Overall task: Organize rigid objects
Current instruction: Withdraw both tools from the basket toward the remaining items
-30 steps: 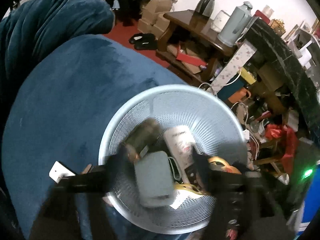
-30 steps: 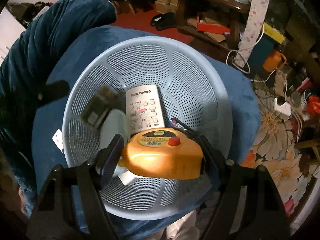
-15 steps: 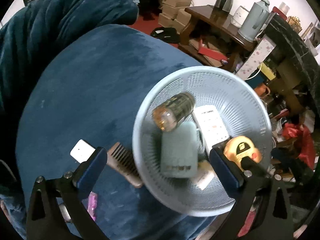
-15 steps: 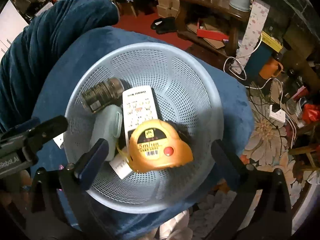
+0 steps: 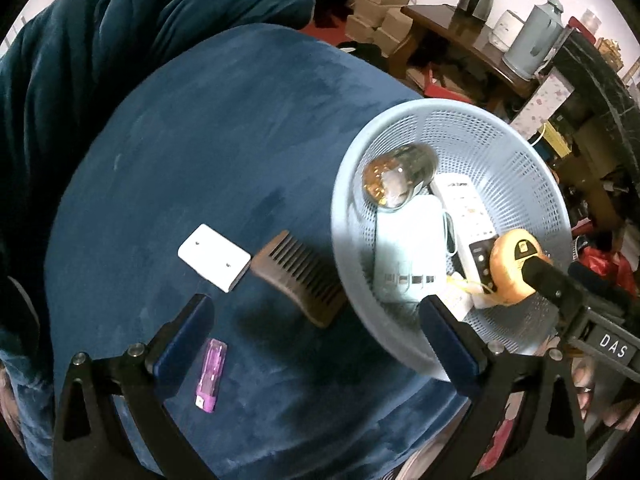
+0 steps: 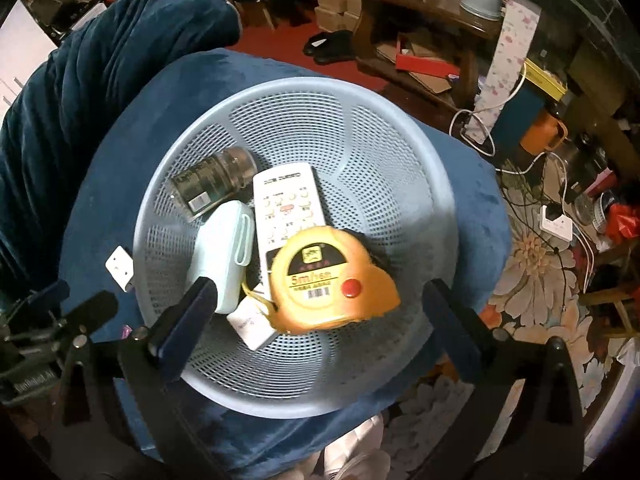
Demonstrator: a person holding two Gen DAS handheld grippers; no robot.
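Note:
A pale blue mesh basket sits on a blue velvet seat. In it lie an orange tape measure, a white remote, a pale green case and a glass jar. My right gripper is open and empty above the tape measure. My left gripper is open and empty over the seat, just near of a brown comb. A white switch plate and a purple lighter lie close by.
The blue seat has a rumpled blue blanket at its back left. A wooden table with a kettle and jugs stands behind. Cables and clutter cover the floor on the right.
My right gripper opened and let the tape measure drop into the basket. My left gripper drew back out of the basket to the left, over the comb and lighter.

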